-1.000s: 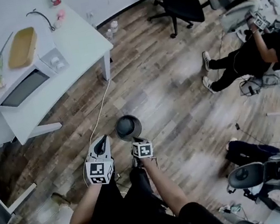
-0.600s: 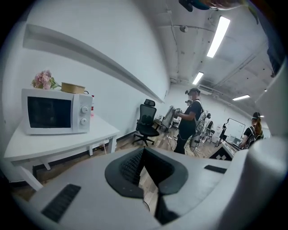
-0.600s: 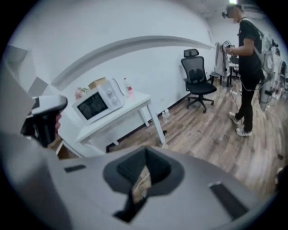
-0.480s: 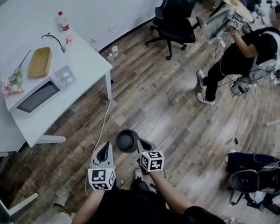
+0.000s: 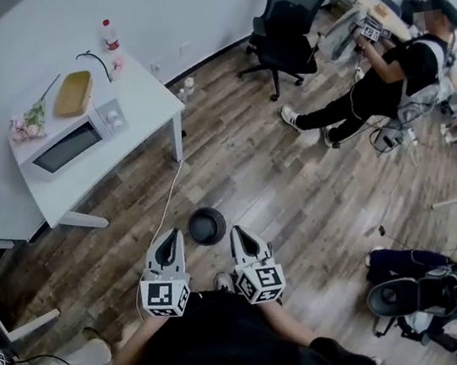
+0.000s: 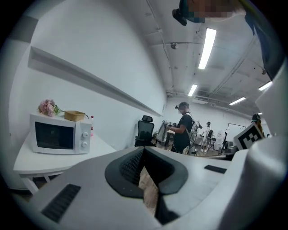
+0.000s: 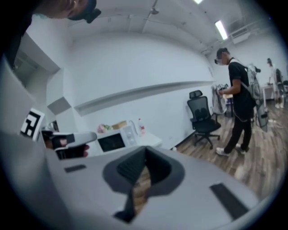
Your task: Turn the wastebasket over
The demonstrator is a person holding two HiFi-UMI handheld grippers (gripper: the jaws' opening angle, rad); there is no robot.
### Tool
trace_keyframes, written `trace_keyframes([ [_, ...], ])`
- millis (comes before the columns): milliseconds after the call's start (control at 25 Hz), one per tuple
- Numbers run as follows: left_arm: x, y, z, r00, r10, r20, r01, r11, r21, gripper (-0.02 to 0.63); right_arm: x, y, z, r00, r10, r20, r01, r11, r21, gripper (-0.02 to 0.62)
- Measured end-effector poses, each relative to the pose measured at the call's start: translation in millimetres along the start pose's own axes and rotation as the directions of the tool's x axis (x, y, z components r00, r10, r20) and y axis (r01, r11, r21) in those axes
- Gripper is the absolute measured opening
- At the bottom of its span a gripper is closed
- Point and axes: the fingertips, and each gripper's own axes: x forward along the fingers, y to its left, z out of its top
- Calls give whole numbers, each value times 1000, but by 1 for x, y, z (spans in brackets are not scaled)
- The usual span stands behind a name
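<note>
Wastebasket (image 5: 207,225) stands axis-vertical on the floor (image 5: 299,192), 12 o'clock of left claw (image 5: 169,236) and right claw (image 5: 237,233); both have risen clear, clenched empty.

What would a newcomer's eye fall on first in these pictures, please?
Most likely the left hand-held gripper and the right hand-held gripper, side by side low in the head view, both shut and empty. Just beyond them, untouched, the dark round wastebasket stands on the wood floor. At upper left, a microwave sits on a white table.
</note>
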Motion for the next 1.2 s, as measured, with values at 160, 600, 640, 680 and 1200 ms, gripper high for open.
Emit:
trace_keyframes([
  [160, -13, -18, -3, 999, 23, 38, -25, 997, 67, 34, -26, 8, 1, 1000, 22, 20, -21, 1000, -19, 32],
  [600, -11, -14, -14, 999, 24, 24, -25, 998, 64, 34, -21, 7, -10, 999, 34, 3, -34, 999, -15, 32],
  [640, -11, -14, -16, 1000, 18, 21, -19, 998, 63, 34, -21, 8, -10, 999, 34, 3, -34, 999, -23, 32],
  [680, -11, -14, -16, 1000, 13, 20, -14, 998, 62, 34, -21, 9, -11, 999, 34, 3, -34, 999, -27, 32],
  [1200, -6, -5, -15, 1000, 3, 17, -4, 998, 57, 34, -15, 12, -10, 1000, 30, 6, -30, 999, -20, 32],
])
